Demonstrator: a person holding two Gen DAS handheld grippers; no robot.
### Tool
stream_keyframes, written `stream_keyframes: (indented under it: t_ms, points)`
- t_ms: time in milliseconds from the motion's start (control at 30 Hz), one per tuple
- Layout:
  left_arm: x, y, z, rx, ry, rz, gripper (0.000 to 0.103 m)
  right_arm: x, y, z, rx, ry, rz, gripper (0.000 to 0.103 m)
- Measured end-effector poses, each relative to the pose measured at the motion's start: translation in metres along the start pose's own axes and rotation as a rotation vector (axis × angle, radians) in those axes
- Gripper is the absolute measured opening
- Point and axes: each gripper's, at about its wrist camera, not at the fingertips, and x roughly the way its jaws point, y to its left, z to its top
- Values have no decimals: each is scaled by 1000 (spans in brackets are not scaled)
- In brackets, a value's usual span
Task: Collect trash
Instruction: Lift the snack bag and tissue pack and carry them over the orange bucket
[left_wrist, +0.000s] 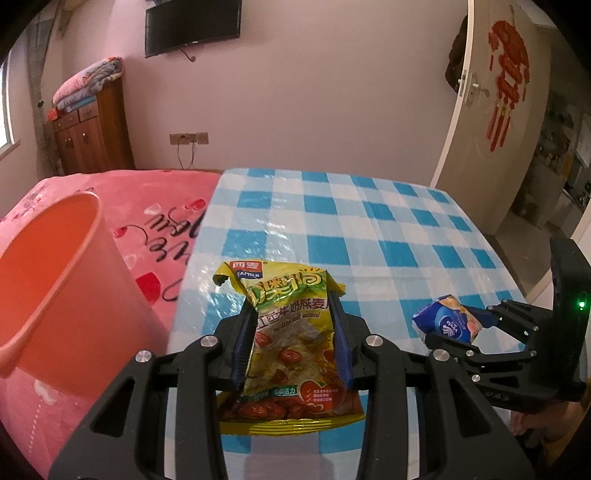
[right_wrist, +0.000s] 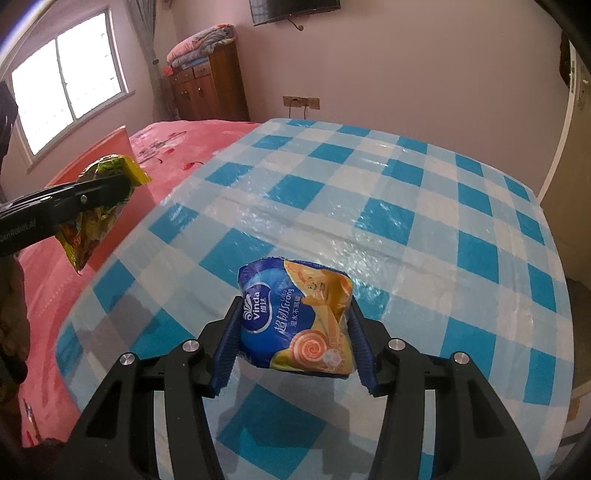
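Observation:
My left gripper (left_wrist: 291, 325) is shut on a yellow-green oatmeal packet (left_wrist: 291, 343) and holds it above the checked table's left edge. An orange bin (left_wrist: 55, 280) stands open just to its left. My right gripper (right_wrist: 295, 332) is shut on a blue and orange tissue pack (right_wrist: 295, 321), held above the table. In the left wrist view the right gripper (left_wrist: 454, 325) and its tissue pack (left_wrist: 447, 321) are at the right. In the right wrist view the left gripper (right_wrist: 110, 188) with the oatmeal packet (right_wrist: 96, 218) is at the far left, in front of the bin (right_wrist: 107, 147).
The table has a blue and white checked cloth (left_wrist: 351, 229) under clear plastic. A pink blanket (left_wrist: 166, 206) covers the bed to the left. A wooden cabinet (left_wrist: 92, 136) and a white door (left_wrist: 491, 110) stand at the back.

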Motion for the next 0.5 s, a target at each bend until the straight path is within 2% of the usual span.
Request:
stream_keyframes:
  t_ms: [500]
  points:
    - [-51, 44, 27, -56, -127, 93, 39, -17, 40, 54, -28, -46, 151, 54]
